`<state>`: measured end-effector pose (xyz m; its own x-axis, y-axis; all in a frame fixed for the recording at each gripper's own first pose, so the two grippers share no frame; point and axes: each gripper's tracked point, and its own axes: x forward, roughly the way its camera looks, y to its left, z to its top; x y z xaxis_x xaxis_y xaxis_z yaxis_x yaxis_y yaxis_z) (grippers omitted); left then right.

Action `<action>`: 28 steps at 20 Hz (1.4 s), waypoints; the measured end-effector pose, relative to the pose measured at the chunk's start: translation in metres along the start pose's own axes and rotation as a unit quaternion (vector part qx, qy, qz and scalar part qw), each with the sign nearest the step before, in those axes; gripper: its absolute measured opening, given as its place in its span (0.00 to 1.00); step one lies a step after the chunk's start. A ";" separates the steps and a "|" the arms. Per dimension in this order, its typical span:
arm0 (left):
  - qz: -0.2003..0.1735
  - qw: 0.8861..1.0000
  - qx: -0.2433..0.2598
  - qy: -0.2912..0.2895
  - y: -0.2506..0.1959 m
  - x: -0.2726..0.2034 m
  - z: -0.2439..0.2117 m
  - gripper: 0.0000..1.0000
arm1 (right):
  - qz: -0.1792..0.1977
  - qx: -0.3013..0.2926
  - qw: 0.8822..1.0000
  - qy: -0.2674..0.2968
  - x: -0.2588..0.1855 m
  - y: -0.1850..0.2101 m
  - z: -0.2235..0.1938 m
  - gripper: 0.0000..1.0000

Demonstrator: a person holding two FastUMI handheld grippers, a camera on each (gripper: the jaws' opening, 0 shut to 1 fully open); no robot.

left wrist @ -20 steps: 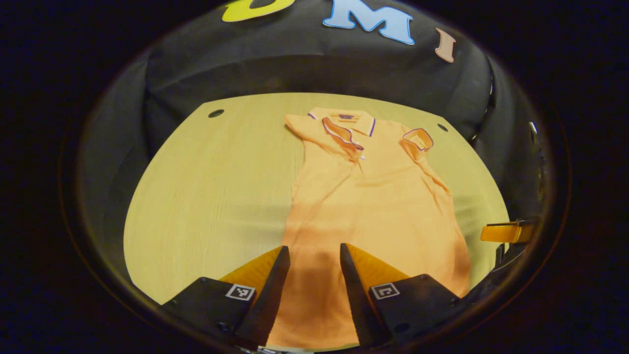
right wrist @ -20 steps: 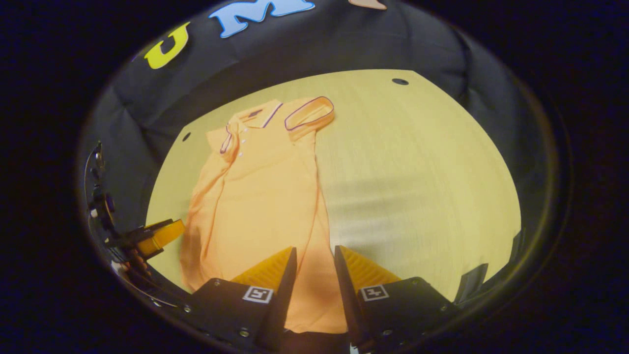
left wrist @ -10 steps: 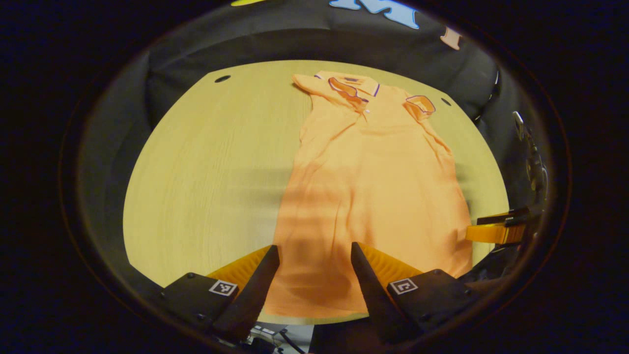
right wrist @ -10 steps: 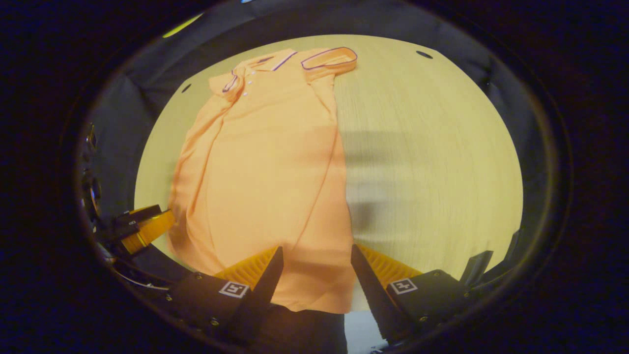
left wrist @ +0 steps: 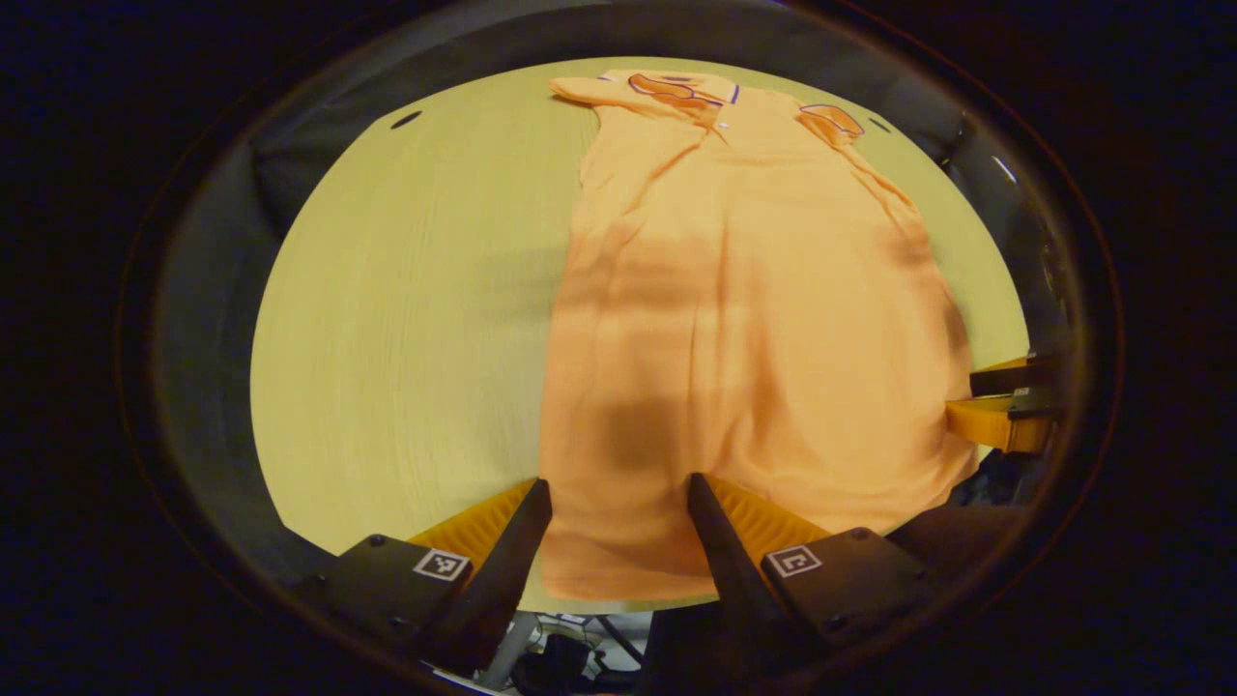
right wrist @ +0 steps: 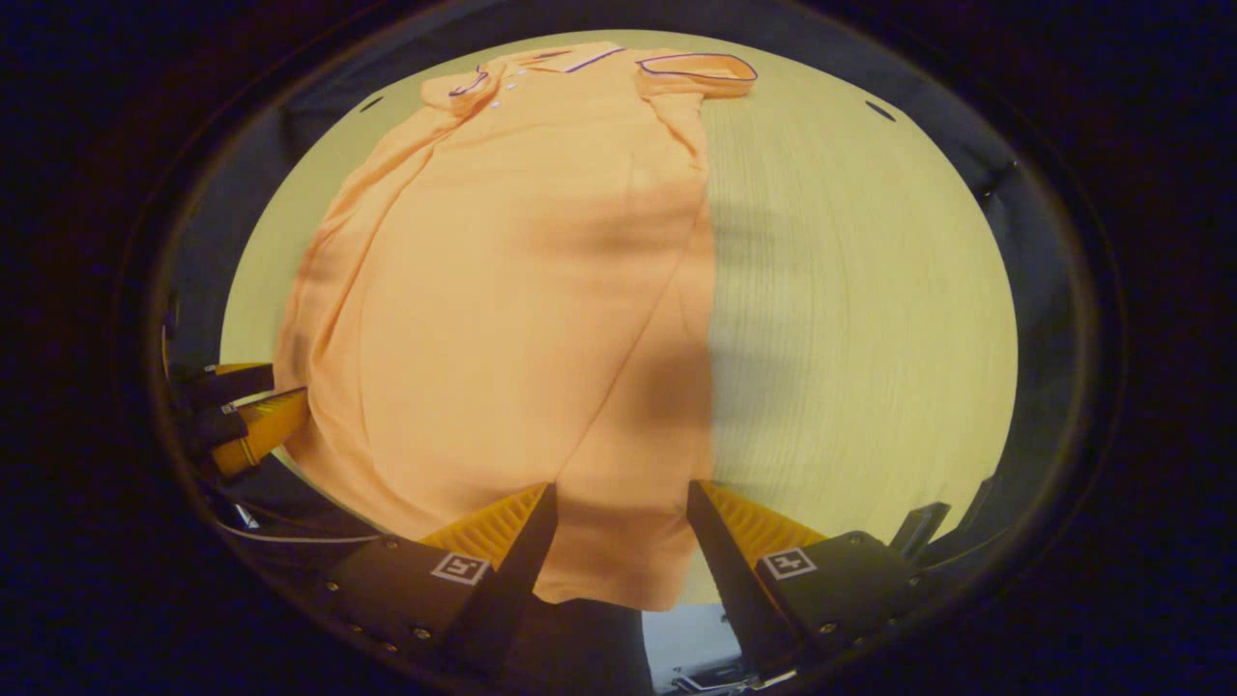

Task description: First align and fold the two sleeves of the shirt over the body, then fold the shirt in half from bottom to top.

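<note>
both tools, left tool (left wrist: 618,503) and right tool (right wrist: 620,503), spread, i hold over the shirt (left wrist: 744,319) hem; its long axis runs straight ahead.

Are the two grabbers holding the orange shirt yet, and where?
No, nothing is held. The left gripper and the right gripper are open, each poised over a bottom hem corner of the shirt on the table.

Left gripper view: camera above the near table (left wrist: 406,319) edge, pitched down, facing 12 o'clock along the shirt (left wrist: 744,319), close over the hem's left corner. Right gripper view: same pose over the hem's right corner. Both share the whole shirt (right wrist: 503,290), collar at 12 o'clock, and the tabletop (right wrist: 860,290).
</note>
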<state>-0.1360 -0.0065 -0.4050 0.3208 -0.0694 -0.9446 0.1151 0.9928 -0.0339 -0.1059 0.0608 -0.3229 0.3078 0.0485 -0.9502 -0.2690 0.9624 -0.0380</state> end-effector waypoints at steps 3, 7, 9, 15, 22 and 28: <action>-0.002 1.000 -0.001 0.022 -0.001 0.002 0.000 0.95 | -0.012 -0.019 1.000 0.019 0.001 0.001 -0.001 0.92; -0.002 0.999 0.003 0.041 -0.003 0.005 0.003 0.97 | -0.013 -0.008 0.999 0.035 0.000 0.002 0.001 0.92; -0.003 0.999 0.002 0.047 -0.002 0.004 0.003 0.97 | -0.013 -0.005 0.999 0.039 0.002 0.002 0.002 0.90; -0.009 0.999 0.023 0.039 -0.009 0.005 0.011 0.78 | -0.013 0.019 0.999 0.039 0.002 0.000 0.007 0.84; -0.012 0.999 0.028 0.025 -0.014 0.007 0.019 0.15 | -0.017 0.027 0.999 0.032 0.001 0.002 0.013 0.09; -0.012 0.999 0.023 0.026 -0.015 0.005 0.020 0.07 | -0.018 0.030 0.999 0.024 0.002 0.003 0.014 0.00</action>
<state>-0.1176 -0.0233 -0.4033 0.2673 -0.0874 -0.9596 0.1653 0.9853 -0.0437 -0.0930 0.0672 -0.3203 0.2708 0.0027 -0.9626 -0.2031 0.9776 -0.0544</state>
